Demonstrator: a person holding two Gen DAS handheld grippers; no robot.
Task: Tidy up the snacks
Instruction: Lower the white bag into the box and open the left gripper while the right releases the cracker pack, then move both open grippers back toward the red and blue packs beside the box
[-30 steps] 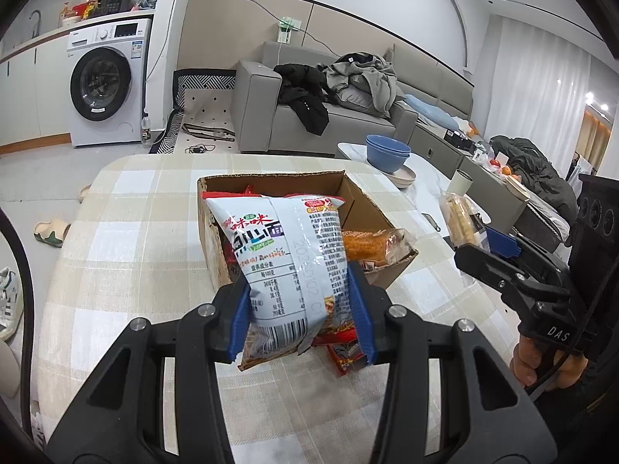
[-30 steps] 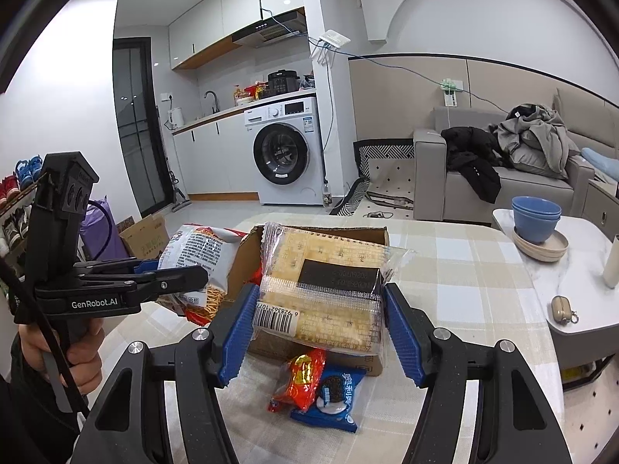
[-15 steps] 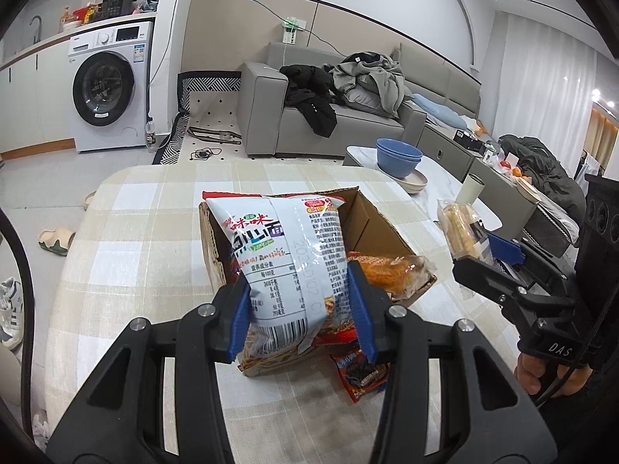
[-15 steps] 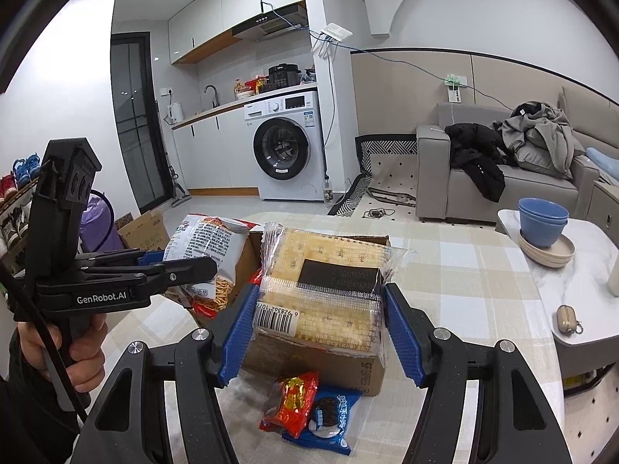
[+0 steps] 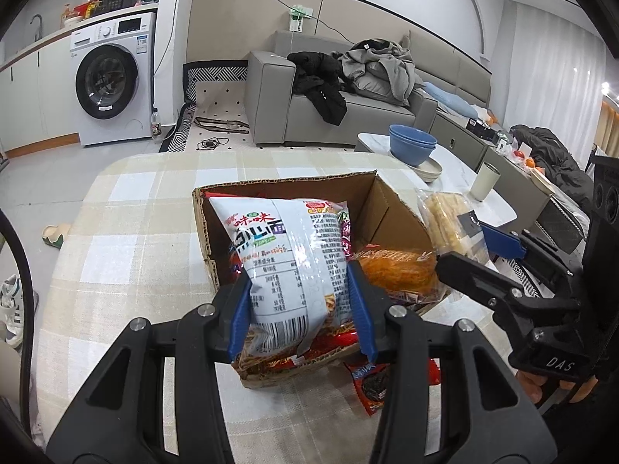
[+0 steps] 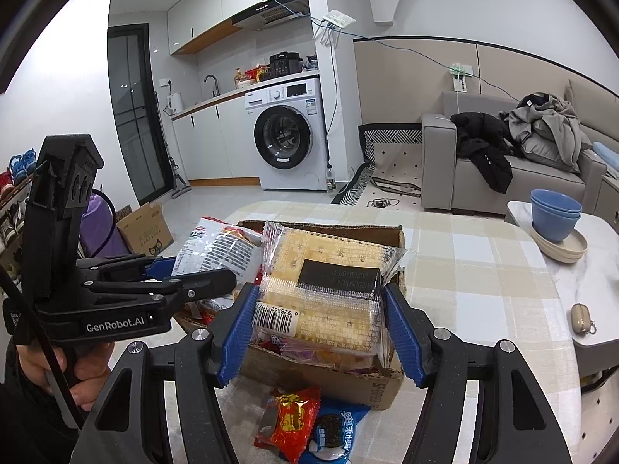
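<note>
Box (image 5: 390, 208) closer in both views than a moment back. Left gripper (image 5: 300, 311) pinching noodle bag (image 5: 288, 255) above box, level; right gripper (image 6: 319, 330) clamping cracker pack (image 6: 329, 274) over it, maybe touching the rim.

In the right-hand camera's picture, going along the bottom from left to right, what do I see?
The person's hand holding the left gripper → red snack packet → blue cookie packet → small beige pouch on the white side table.
</note>
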